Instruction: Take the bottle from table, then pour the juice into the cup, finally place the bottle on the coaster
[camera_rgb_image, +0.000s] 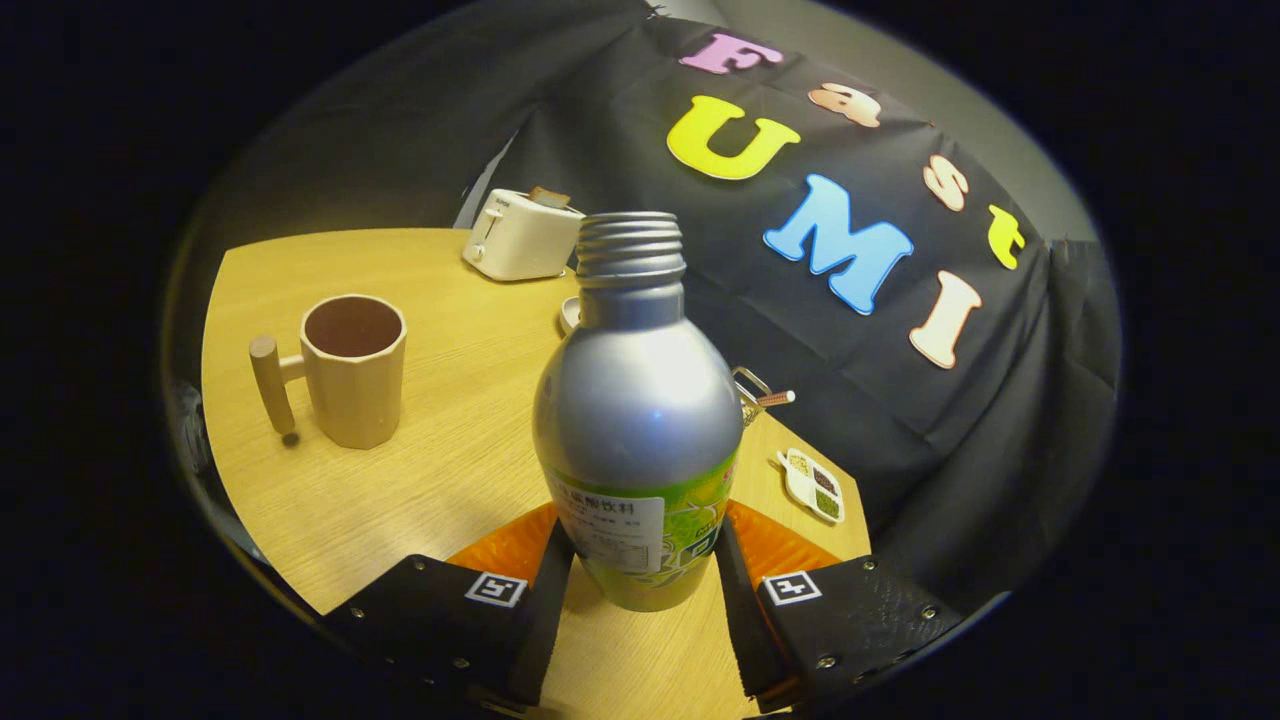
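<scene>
A silver metal bottle (640, 400) with a green label and no cap on its threaded neck stands upright between my fingers. My gripper (640, 560) is shut on the bottle, one finger pressing each side of its lower, labelled part. An orange coaster (505, 548) shows on both sides behind the bottle's base; I cannot tell whether the bottle rests on it. A beige cup (352, 370) with a wooden peg handle stands on the wooden table (440, 470), ahead and to the left of the bottle, with its dark inside visible.
A white toaster (520, 236) stands at the far side of the table by the booth wall. A small white dish (569, 314) peeks out behind the bottle. To its right lie a metal utensil (757, 394) and a small compartment tray (815, 485).
</scene>
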